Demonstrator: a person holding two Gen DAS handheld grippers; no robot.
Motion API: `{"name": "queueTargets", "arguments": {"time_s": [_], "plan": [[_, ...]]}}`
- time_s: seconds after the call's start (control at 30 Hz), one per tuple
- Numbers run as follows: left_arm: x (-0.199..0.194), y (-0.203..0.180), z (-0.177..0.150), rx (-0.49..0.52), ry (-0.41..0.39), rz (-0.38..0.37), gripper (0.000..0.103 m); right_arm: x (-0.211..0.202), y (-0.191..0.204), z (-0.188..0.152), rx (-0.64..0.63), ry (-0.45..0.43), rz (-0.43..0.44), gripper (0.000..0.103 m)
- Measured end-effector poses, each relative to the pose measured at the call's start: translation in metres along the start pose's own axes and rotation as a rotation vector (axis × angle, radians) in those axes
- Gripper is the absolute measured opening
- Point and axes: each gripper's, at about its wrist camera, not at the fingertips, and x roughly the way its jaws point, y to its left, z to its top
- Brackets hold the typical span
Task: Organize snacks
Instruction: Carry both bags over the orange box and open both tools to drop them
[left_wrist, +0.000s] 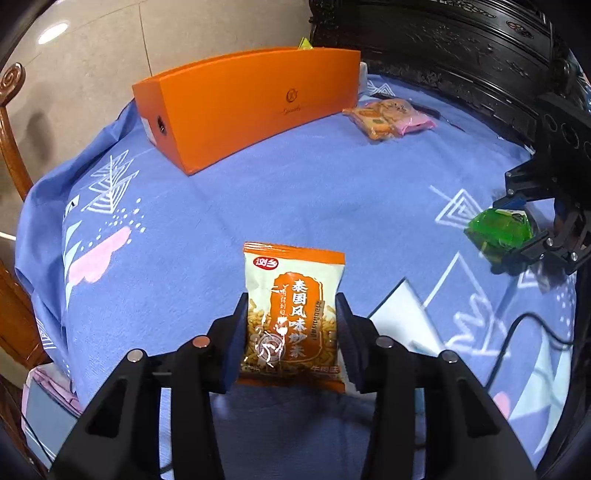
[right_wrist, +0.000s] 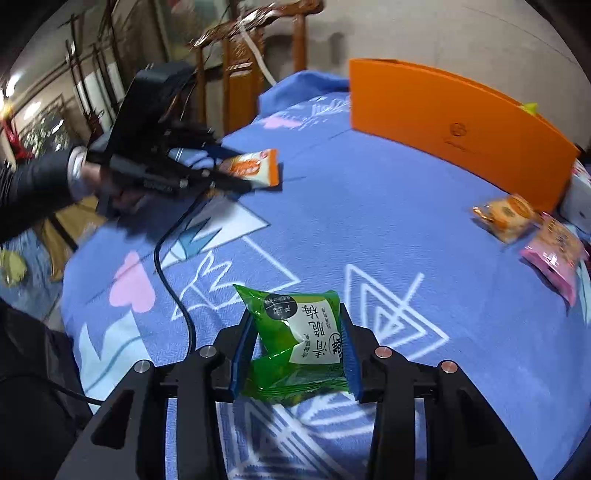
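Note:
My left gripper (left_wrist: 291, 306) is shut on an orange-and-white snack packet (left_wrist: 293, 295) and holds it above the blue cloth; it also shows in the right wrist view (right_wrist: 255, 168). My right gripper (right_wrist: 297, 317) is shut on a green snack packet (right_wrist: 299, 332), seen at the right in the left wrist view (left_wrist: 496, 232). An orange box (left_wrist: 251, 107) stands at the far side of the table, also in the right wrist view (right_wrist: 450, 129). An orange cracker packet (right_wrist: 506, 216) and a pink packet (right_wrist: 554, 251) lie near the box's right end.
The table is covered by a blue patterned cloth (left_wrist: 295, 192). A yellow-green packet (left_wrist: 304, 44) sticks up behind the box. A black cable (right_wrist: 173, 280) trails over the cloth. A wooden chair (left_wrist: 11, 140) stands left, dark carved furniture (left_wrist: 461, 48) behind.

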Motion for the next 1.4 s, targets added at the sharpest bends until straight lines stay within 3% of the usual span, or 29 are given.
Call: {"name": "queueTargets", "arguments": {"time_s": [0.33,0.57,0.7,0.9,1.1,1.37,1.4], "plan": [[-0.023,-0.044,0.059,-0.036,-0.085,-0.01,0.043,-0.034,-0.031,-0.003,0.129,-0.11,-0.074,0.042],[-0.023,-0.056,0.102,-0.161,-0.149,0.019,0.043,-0.052,-0.059,0.006,0.21,-0.175,-0.138,0.042],[-0.019,-0.053,0.129,-0.222,-0.168,0.055,0.043,-0.061,-0.078,0.029,0.257,-0.245,-0.176,0.042],[-0.019,-0.021,0.182,-0.36,-0.222,0.117,0.043,-0.073,-0.114,0.095,0.271,-0.368,-0.236,0.042],[0.0,0.028,0.233,-0.468,-0.242,0.201,0.043,-0.065,-0.166,0.161,0.343,-0.461,-0.223,0.042],[0.06,0.085,0.272,-0.546,-0.184,0.314,0.046,0.002,-0.227,0.221,0.38,-0.403,-0.289,0.044],[0.066,0.09,0.273,-0.553,-0.175,0.334,0.055,0.009,-0.23,0.223,0.385,-0.393,-0.299,0.046]]}}
